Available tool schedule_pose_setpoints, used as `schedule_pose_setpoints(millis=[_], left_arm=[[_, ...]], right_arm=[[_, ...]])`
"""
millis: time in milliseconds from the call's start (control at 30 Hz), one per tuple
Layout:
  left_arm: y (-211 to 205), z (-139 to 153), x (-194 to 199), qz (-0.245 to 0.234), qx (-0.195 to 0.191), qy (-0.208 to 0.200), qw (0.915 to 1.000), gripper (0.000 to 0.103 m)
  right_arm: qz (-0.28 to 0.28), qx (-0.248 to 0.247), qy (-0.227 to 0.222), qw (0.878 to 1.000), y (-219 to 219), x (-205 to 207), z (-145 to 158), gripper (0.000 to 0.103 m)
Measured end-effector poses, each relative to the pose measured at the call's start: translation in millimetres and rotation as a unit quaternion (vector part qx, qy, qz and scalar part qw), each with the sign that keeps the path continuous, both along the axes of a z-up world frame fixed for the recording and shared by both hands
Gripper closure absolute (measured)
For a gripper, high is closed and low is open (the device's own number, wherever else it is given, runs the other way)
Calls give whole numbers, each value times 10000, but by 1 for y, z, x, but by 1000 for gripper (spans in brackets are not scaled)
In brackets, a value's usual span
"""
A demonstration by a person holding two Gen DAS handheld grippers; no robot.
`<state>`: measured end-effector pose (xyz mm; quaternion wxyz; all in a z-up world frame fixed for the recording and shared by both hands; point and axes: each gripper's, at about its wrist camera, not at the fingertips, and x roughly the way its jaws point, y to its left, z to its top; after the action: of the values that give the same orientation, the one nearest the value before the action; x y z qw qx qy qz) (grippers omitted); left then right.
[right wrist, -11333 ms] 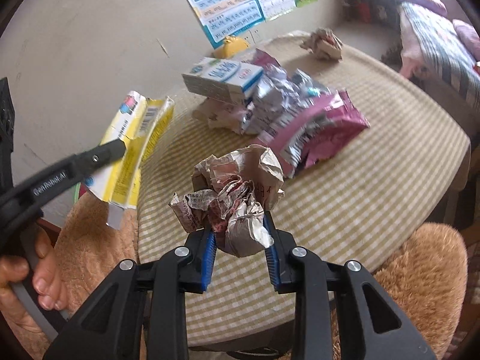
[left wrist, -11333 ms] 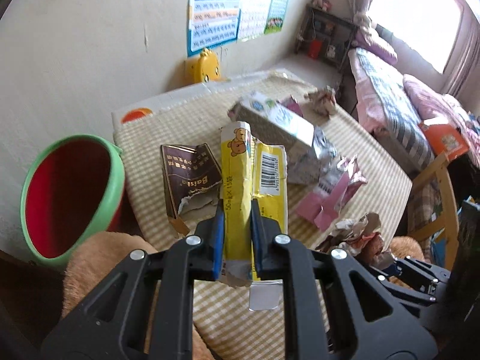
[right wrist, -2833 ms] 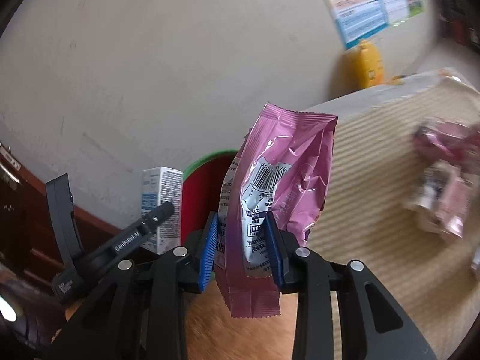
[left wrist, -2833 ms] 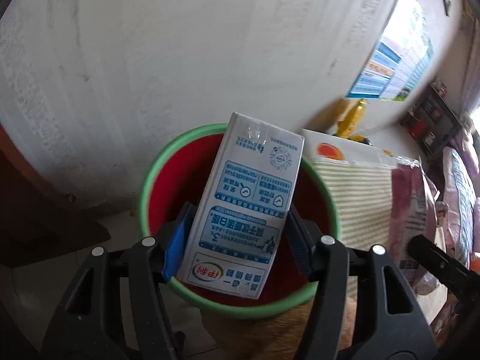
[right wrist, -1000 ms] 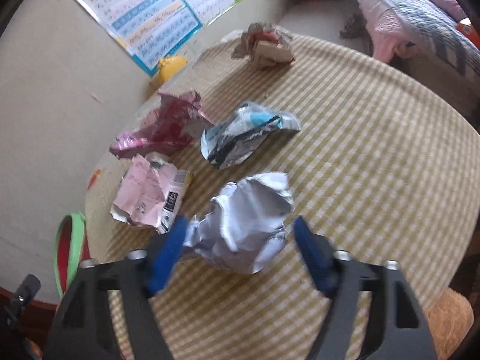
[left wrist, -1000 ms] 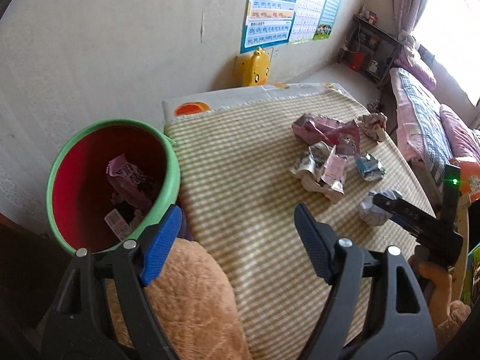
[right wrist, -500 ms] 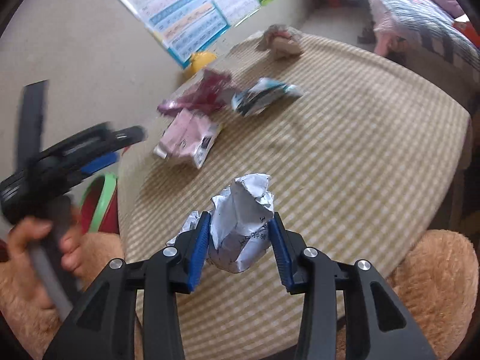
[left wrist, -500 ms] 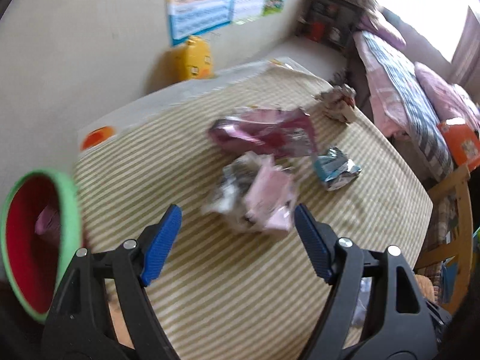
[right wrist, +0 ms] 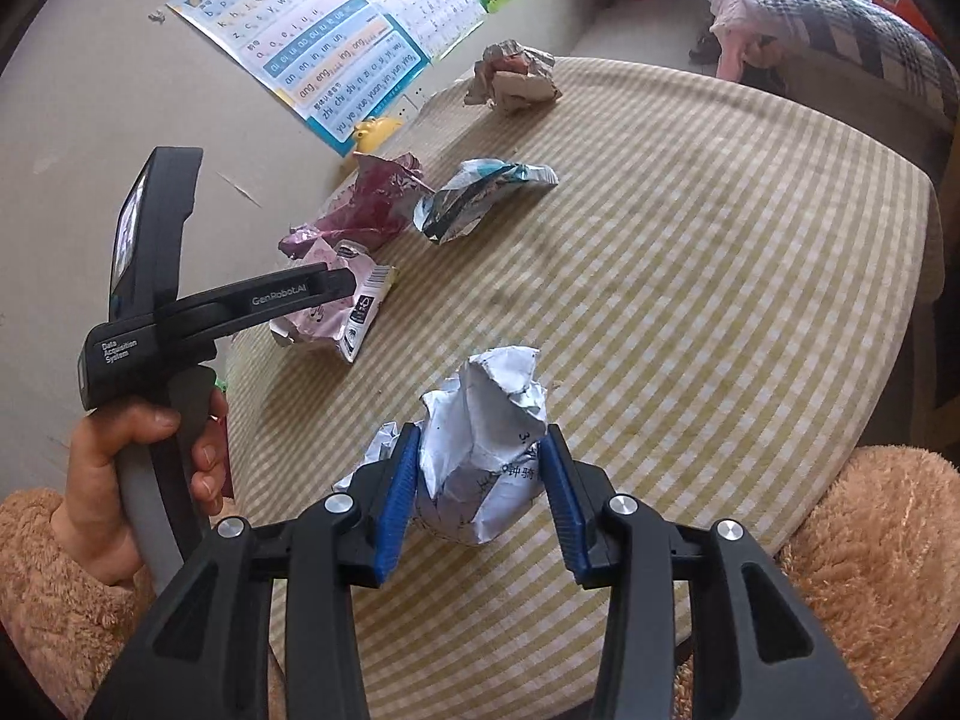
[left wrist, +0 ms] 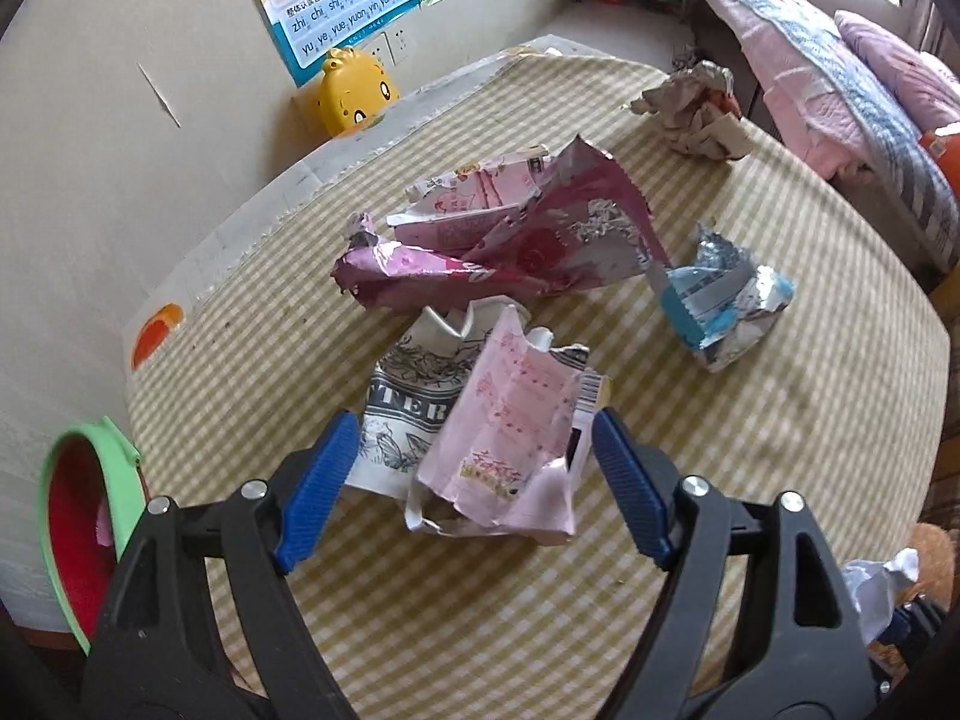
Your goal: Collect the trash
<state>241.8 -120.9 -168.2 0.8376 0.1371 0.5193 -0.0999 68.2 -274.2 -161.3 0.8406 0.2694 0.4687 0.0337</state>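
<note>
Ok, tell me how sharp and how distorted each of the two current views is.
Left wrist view: sharp; fisheye bends the checked tablecloth edge, dark corners; open left hand-held gripper straddles the pink wrapper. Right wrist view: also sharp, same barrel curve; bright glare on the wall poster; right hand-held gripper holds the crumpled paper ball.

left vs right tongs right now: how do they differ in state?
Left tongs are open, straddling the pink crumpled carton that lies on the table. Right tongs are shut on a white crumpled paper ball, with nothing else between the pads. Both have blue pads on black frames.
</note>
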Motion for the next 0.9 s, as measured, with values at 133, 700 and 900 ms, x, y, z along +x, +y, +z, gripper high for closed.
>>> schedule_pose_setpoints(millis=[133,700,900], left_arm=[[11,-1,1,317,-190,102,9993,26],[38,34,-36,334,-1282,200,9910,77],[65,34,-73,428,-1356,314,9893,77]], right_arm=[[-4,52,10,10000,-1,0,-1,63],[-9,90,58,9999,-1,2,-4,63],[44,49,27,10000,0,1,-3,62]])
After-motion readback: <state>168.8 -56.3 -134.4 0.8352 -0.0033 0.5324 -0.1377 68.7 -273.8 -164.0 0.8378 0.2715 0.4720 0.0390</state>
